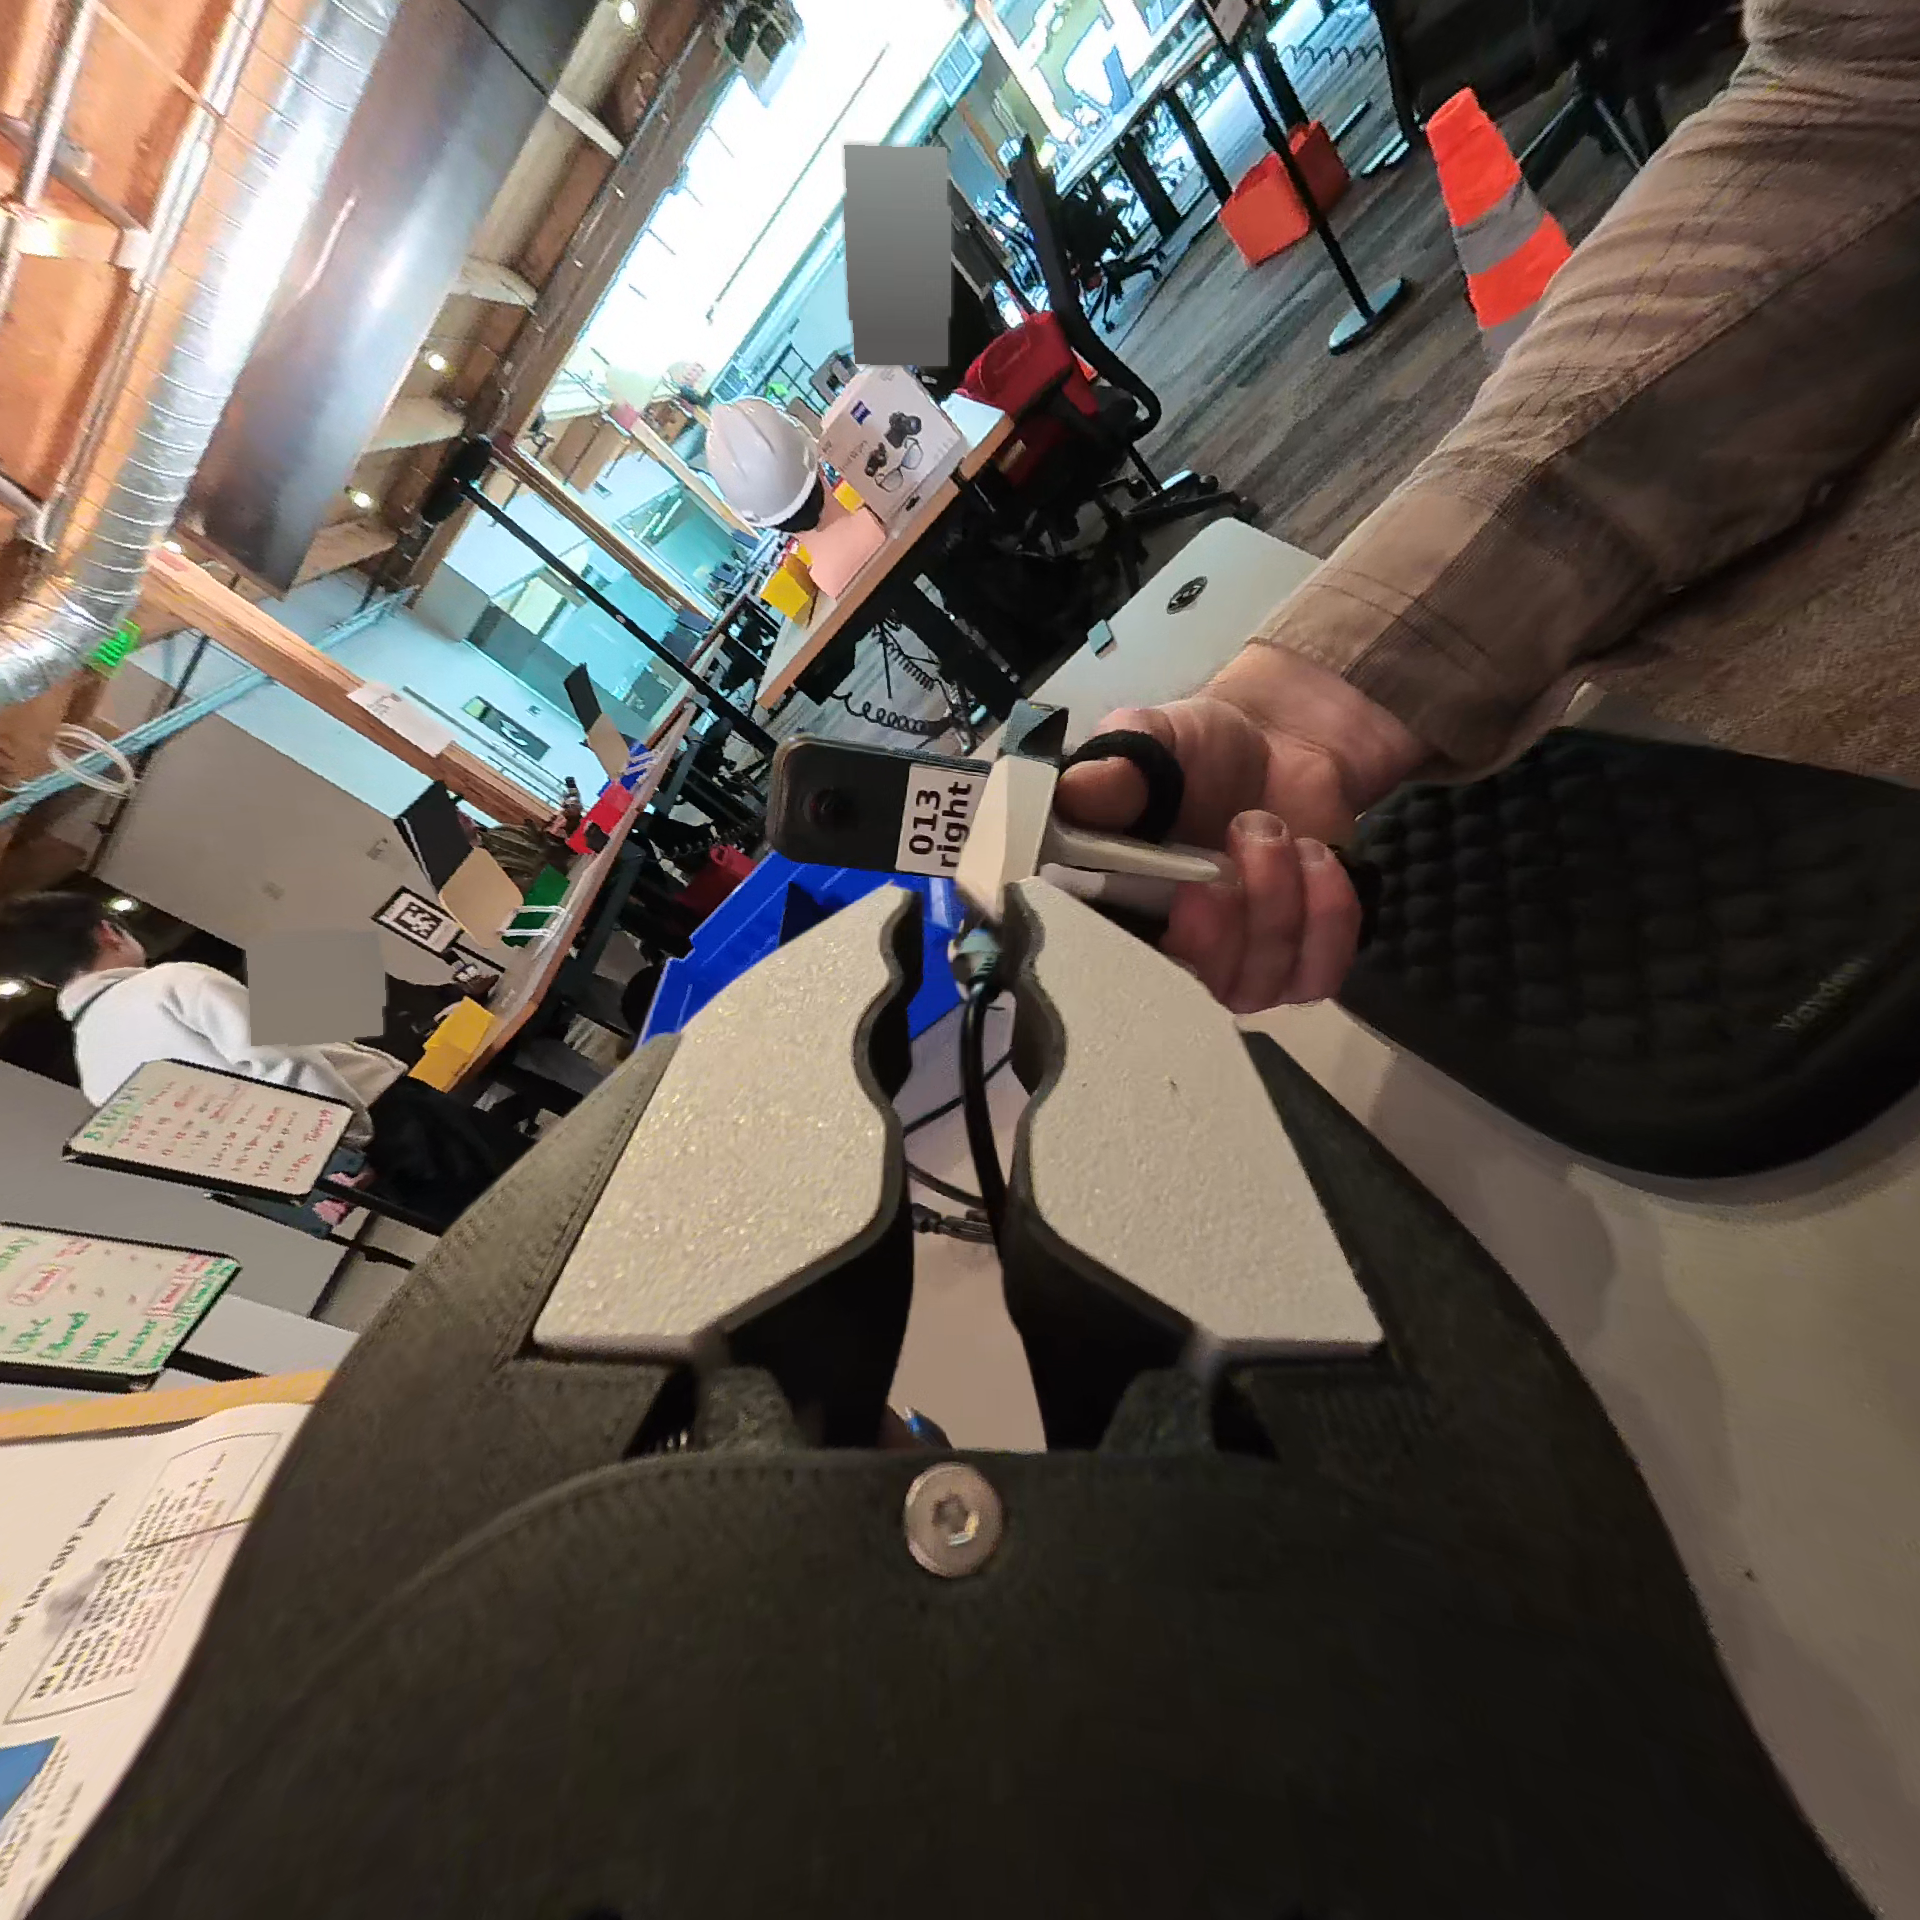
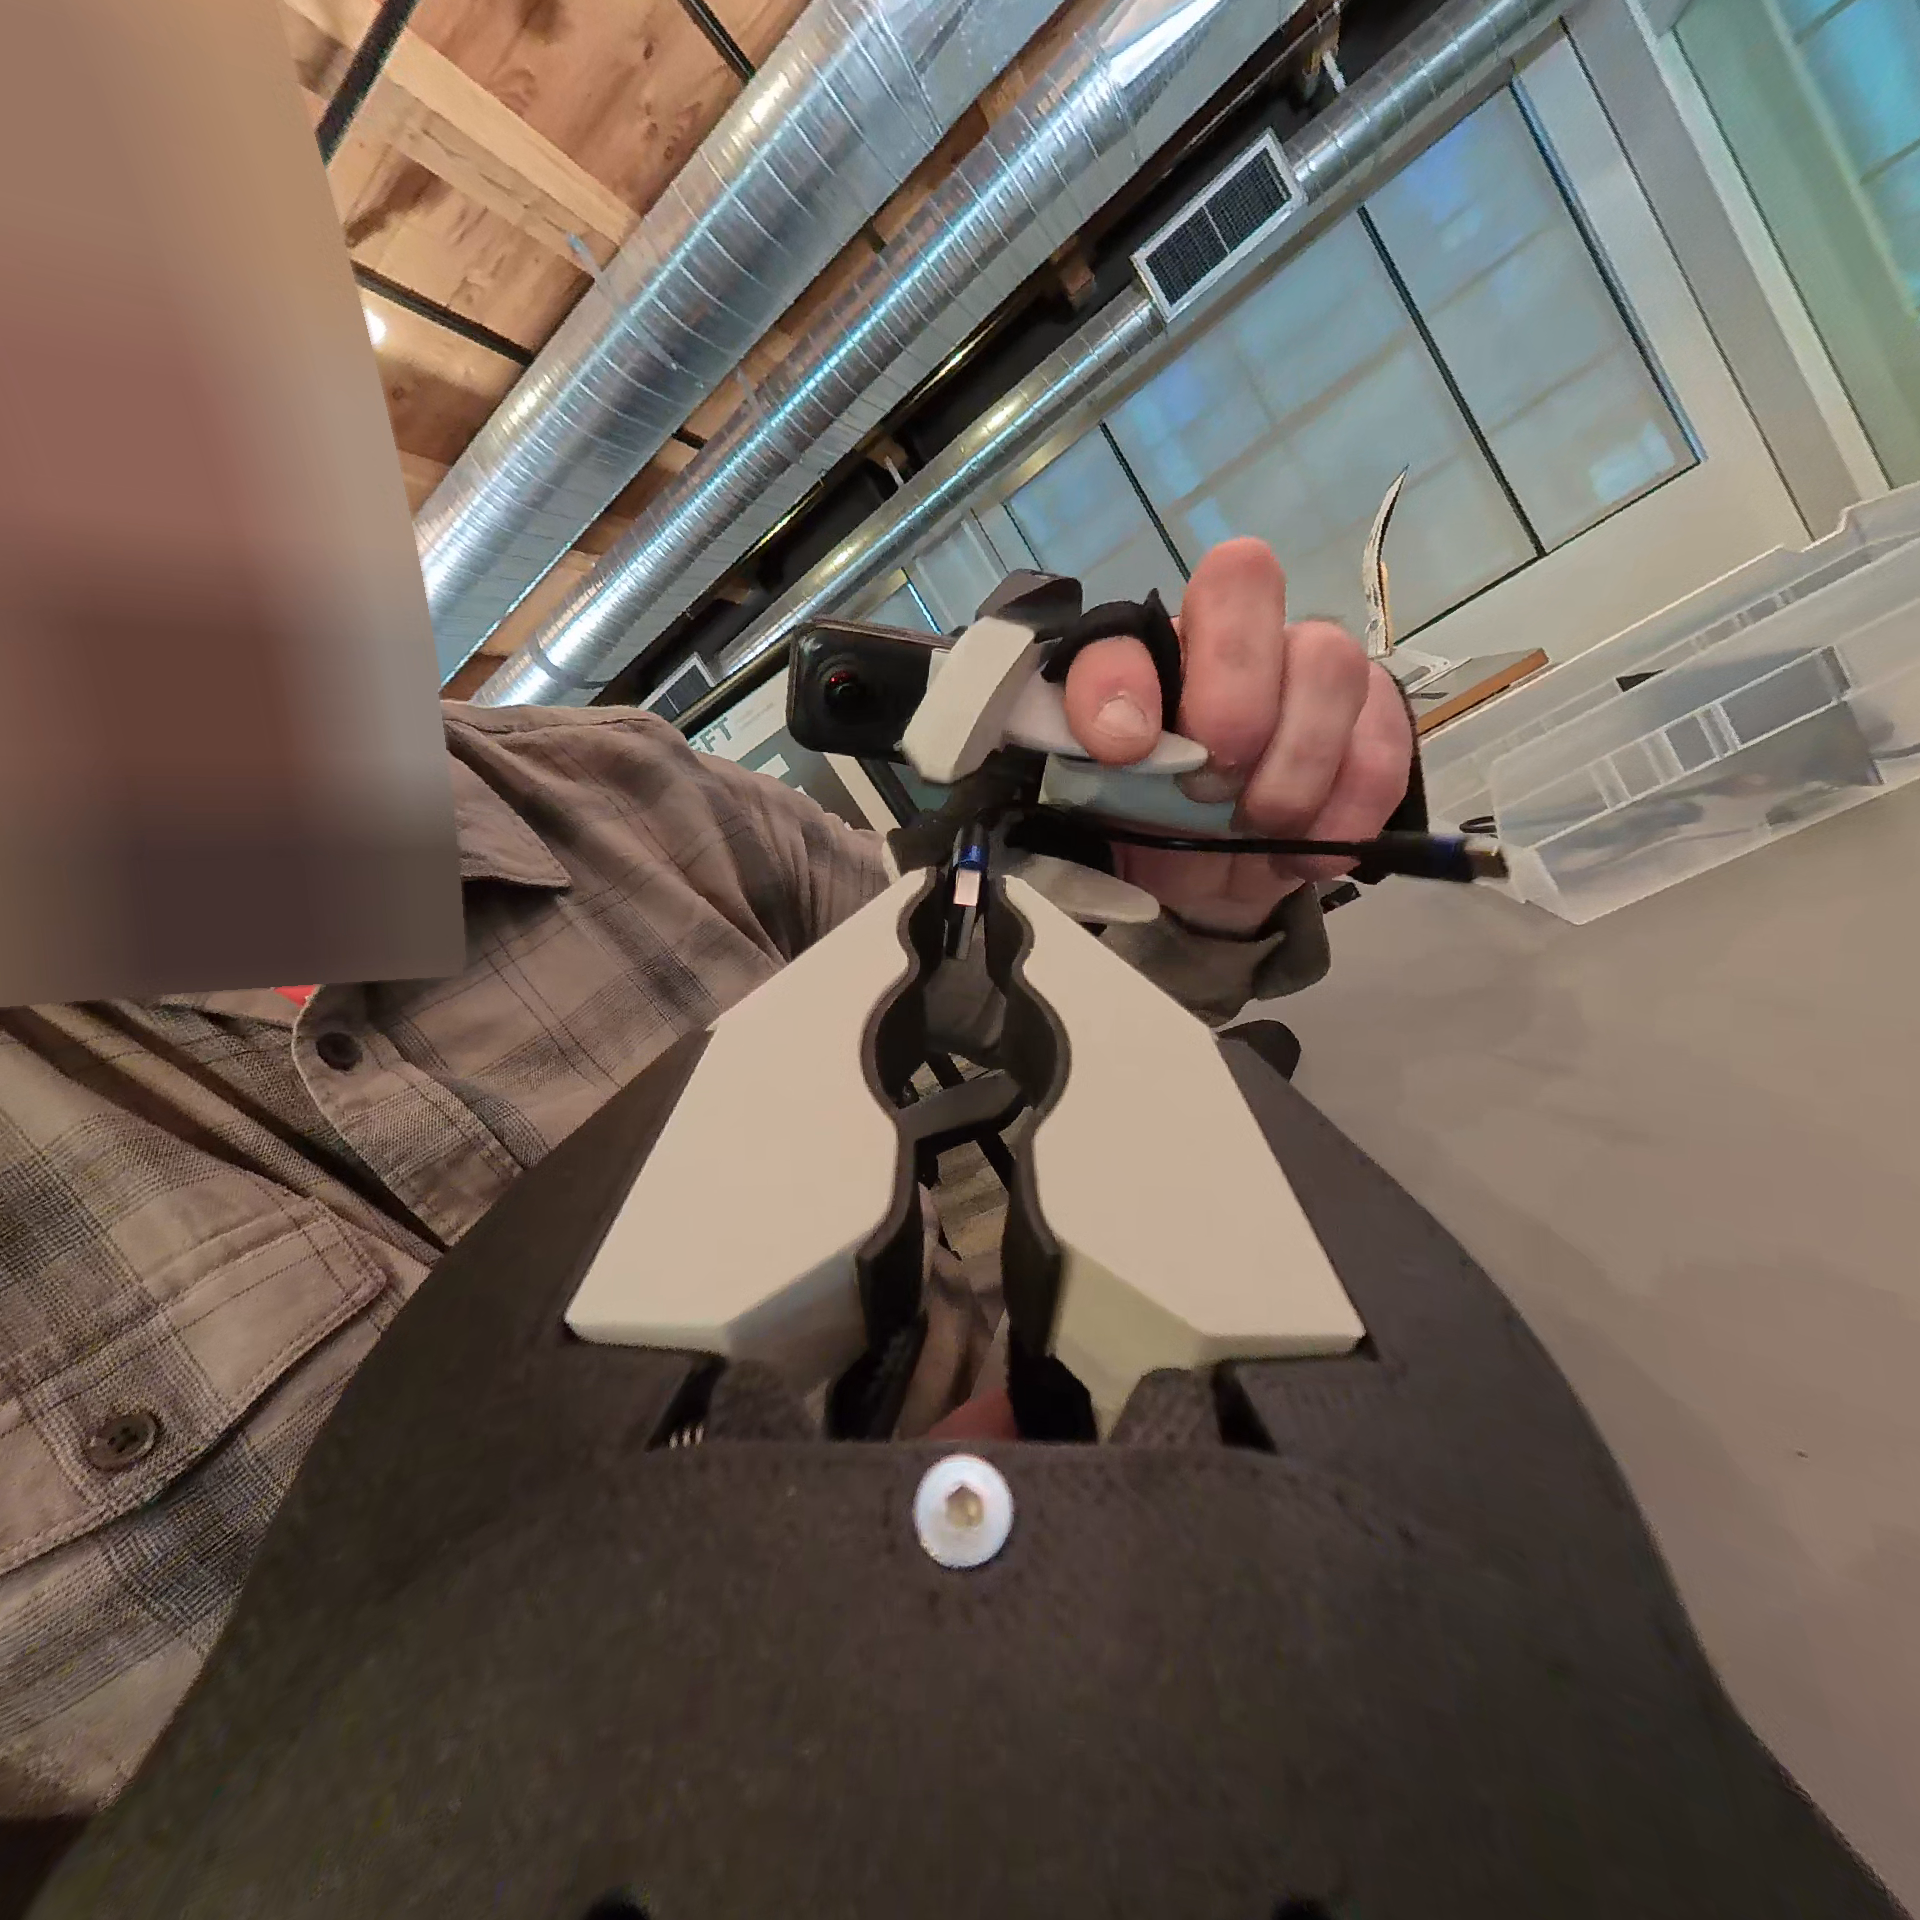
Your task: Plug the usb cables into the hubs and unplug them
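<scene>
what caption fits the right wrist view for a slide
Right gripper pinching a black USB cable near its silver-tipped plug, facing the hand-held left gripper.

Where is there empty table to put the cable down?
Bare grey table lies below the clear plastic bins. A white strip runs beside the black mat. It is crowded between both grippers, where the black cable hangs.

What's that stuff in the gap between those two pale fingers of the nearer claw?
In the right wrist view, a black USB cable with a small silver plug tip sits pinched between the right gripper fingertips; the left gripper meets it there.
</scene>
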Tool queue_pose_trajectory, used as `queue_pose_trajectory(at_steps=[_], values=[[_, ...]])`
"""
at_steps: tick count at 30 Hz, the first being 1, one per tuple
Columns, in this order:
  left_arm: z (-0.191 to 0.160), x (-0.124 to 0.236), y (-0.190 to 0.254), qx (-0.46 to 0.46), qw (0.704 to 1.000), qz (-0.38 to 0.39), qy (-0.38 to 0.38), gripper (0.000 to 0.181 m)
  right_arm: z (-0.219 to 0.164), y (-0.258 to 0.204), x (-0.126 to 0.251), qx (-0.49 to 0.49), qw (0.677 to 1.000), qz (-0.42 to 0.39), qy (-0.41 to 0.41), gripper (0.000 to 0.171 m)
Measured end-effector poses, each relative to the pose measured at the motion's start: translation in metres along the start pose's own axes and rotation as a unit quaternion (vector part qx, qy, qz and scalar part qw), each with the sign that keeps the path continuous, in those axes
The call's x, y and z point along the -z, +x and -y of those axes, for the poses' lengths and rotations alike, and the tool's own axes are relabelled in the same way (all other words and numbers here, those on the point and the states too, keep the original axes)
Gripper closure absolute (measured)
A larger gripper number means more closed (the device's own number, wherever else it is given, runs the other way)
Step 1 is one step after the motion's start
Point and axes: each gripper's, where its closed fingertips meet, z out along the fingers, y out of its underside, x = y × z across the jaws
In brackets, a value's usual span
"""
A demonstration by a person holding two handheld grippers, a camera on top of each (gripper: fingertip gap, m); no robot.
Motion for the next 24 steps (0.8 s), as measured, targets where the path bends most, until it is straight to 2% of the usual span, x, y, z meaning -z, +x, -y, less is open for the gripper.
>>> queue_pose_trajectory(at_steps=[6,8,18,21,23,24], values=[[-0.006,0.0,0.005,0.008,0.999,-0.029,-0.017,0.151,0.002,-0.005,-0.001,0.003,1.0,0.006,0.004,0.166],[-0.004,0.0,0.005,-0.005,1.0,-0.024,-0.014,0.165,0.002,-0.005,-0.002,0.001,1.0,0.008,0.004,0.166],[-0.006,-0.001,0.004,0.02,0.999,-0.024,-0.016,0.166,0.004,-0.004,-0.002,0.001,1.0,0.001,0.009,0.165],[-0.006,0.0,-0.001,0.043,0.999,-0.021,-0.01,0.166,0.011,-0.002,0.001,0.018,0.999,-0.022,0.014,0.158],[-0.008,0.001,-0.006,0.07,0.997,-0.018,-0.006,0.166,0.02,0.001,0.01,0.048,0.997,-0.061,0.01,0.136],[-0.008,0.001,-0.009,0.09,0.996,-0.017,0.0,0.166,0.023,0.004,0.019,0.075,0.993,-0.092,-0.005,0.132]])
